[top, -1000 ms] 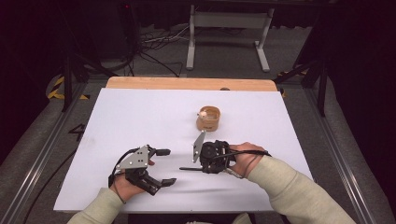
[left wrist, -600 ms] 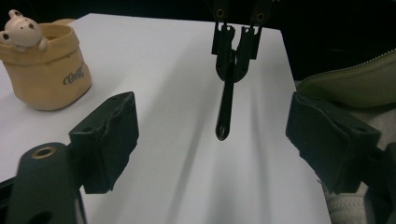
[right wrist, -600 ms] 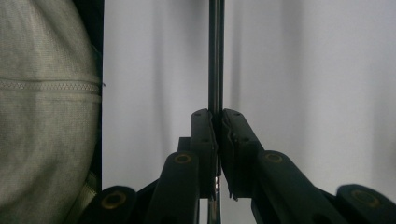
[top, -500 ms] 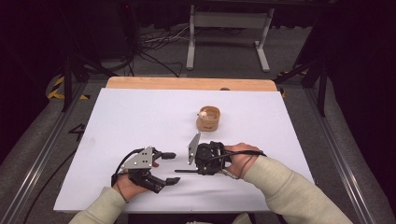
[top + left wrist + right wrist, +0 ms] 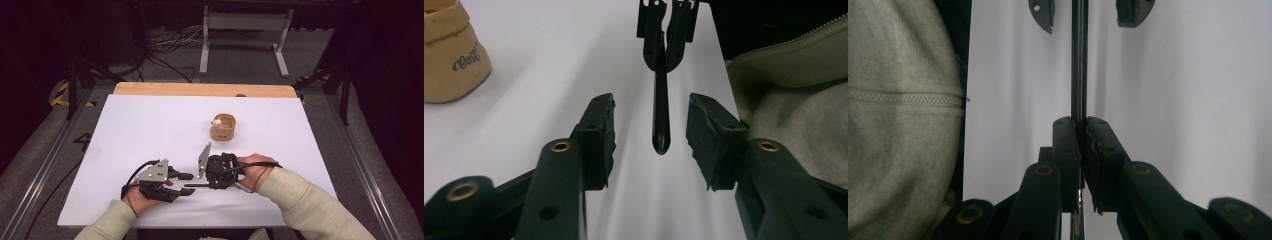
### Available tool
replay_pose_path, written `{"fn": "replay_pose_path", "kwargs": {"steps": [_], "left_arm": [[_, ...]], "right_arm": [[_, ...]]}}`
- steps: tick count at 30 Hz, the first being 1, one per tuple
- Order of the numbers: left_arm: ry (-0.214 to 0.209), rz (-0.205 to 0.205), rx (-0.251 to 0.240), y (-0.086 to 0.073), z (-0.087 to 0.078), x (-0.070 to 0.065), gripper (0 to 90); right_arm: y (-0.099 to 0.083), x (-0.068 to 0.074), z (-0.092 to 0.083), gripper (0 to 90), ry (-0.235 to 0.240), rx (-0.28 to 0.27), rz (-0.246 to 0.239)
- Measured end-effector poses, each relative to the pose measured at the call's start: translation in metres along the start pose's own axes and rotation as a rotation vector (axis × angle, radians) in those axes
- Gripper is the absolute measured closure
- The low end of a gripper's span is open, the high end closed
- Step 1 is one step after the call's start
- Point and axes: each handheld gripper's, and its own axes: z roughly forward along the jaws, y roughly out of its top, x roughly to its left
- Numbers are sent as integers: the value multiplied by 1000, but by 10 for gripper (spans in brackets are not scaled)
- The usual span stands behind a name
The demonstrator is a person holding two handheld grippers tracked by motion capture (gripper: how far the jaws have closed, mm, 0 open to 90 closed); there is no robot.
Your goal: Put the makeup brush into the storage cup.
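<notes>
Counting on the white table point(image 5: 150, 130): one slim black rod point(image 5: 660, 112), one small tan pouch point(image 5: 223, 127), two grippers. Printed on the pouch, seen in the left gripper view: a short script word, too small to read surely. Rod near the front edge, a little left of middle, long axis running along that edge, free rounded tip pointing left toward the left gripper point(image 5: 181, 184). Other end clamped tight between the closed jaws of the right gripper point(image 5: 201, 184), seen closely in the right gripper view. Left jaws just been closing, now half-closed on either side of the rod's tip, pads point(image 5: 596, 137) not touching it. Pouch well apart, toward the far edge, right of middle.
</notes>
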Motion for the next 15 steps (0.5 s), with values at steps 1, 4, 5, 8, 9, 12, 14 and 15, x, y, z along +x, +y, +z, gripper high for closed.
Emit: {"fn": "replay_pose_path", "kwargs": {"steps": [1, 4, 5, 8, 9, 12, 14, 15], "left_arm": [[-5, -2, 3, 0, 0, 0, 586], [-10, -3, 7, 0, 0, 1, 619], [-11, -4, 7, 0, 0, 1, 626], [-9, 7, 14, -1, 0, 0, 676], [-8, 11, 15, 0, 0, -1, 697], [-6, 28, 22, -1, 1, -1, 743], [-12, 30, 27, -1, 1, -2, 775], [-15, 32, 28, -1, 1, -2, 793]], "right_arm": [[0, 0, 0, 836, 0, 0, -4], [1, 0, 0, 837, -1, 0, -12], [1, 0, 0, 836, 1, 3, -8], [1, 1, 0, 837, 5, 9, -4], [1, 1, 1, 836, 4, 4, -15], [1, 1, 1, 837, 5, 5, -15], [2, 1, 1, 836, 5, 7, -16], [2, 1, 1, 837, 4, 6, -18]]}}
